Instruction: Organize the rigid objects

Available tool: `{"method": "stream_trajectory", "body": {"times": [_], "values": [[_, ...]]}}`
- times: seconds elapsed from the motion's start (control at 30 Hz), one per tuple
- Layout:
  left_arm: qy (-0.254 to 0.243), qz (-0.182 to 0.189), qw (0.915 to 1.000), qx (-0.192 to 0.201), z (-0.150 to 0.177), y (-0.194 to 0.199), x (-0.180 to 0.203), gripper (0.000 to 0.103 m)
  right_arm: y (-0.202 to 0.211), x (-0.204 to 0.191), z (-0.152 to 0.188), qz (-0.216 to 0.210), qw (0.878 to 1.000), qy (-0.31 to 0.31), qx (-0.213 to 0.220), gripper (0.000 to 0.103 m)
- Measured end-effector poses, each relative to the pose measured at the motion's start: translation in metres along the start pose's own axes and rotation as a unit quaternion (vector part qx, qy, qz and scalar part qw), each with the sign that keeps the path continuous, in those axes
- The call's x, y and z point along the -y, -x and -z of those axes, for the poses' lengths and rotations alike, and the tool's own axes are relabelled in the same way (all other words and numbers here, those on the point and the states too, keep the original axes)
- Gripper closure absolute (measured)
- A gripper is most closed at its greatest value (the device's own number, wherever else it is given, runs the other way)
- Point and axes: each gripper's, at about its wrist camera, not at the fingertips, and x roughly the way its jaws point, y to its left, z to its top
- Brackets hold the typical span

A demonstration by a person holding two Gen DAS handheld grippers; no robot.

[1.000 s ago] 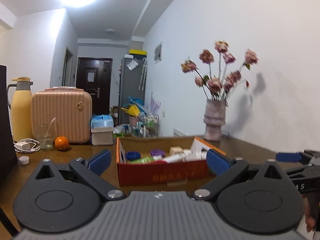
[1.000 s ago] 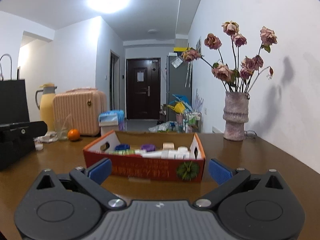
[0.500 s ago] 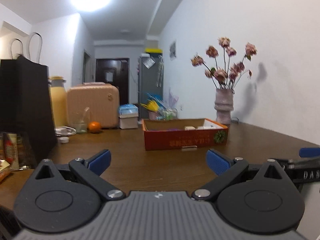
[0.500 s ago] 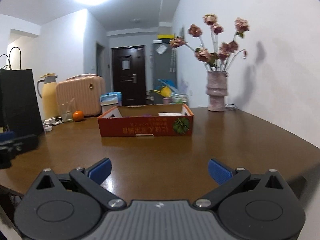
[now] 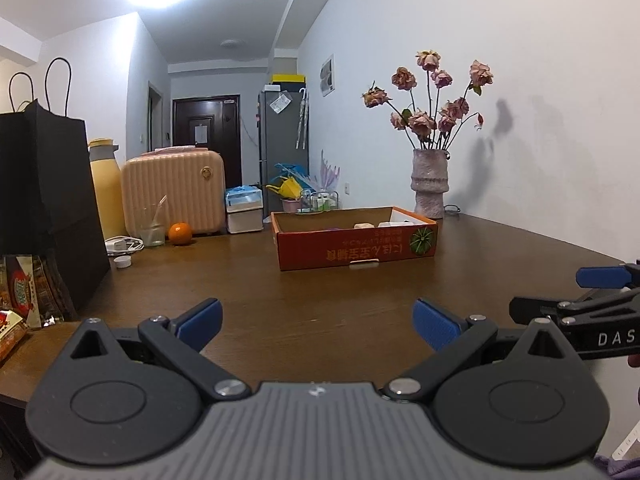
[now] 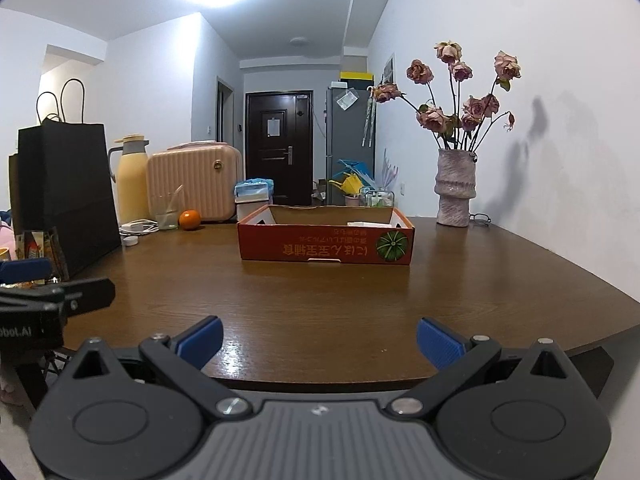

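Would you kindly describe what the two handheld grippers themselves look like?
Both match: the left gripper and right gripper have a ribbed grey body, two round black housings, black linkage arms with silver pivot screws, and ribbed blue pads on the jaws. White lettering marks their sides.

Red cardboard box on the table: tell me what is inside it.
Over the rim of the red cardboard box, only the tops of a few pale, whitish items show at its right end. The front wall hides the floor and anything lower.

We see a brown table (image 6: 320,300) bearing a red box (image 6: 326,242) at twelve o'clock, an orange (image 6: 189,219) at ten.
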Motion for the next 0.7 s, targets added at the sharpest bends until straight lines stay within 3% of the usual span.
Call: {"method": "stream_trajectory", "body": {"times": [0.7], "values": [[-0.001, 0.007, 0.9999, 0.011, -0.0019, 0.0019, 0.0010, 0.000, 0.0022, 0.0017, 0.0008, 0.005, 1.000, -0.005, 0.006, 0.000]]}}
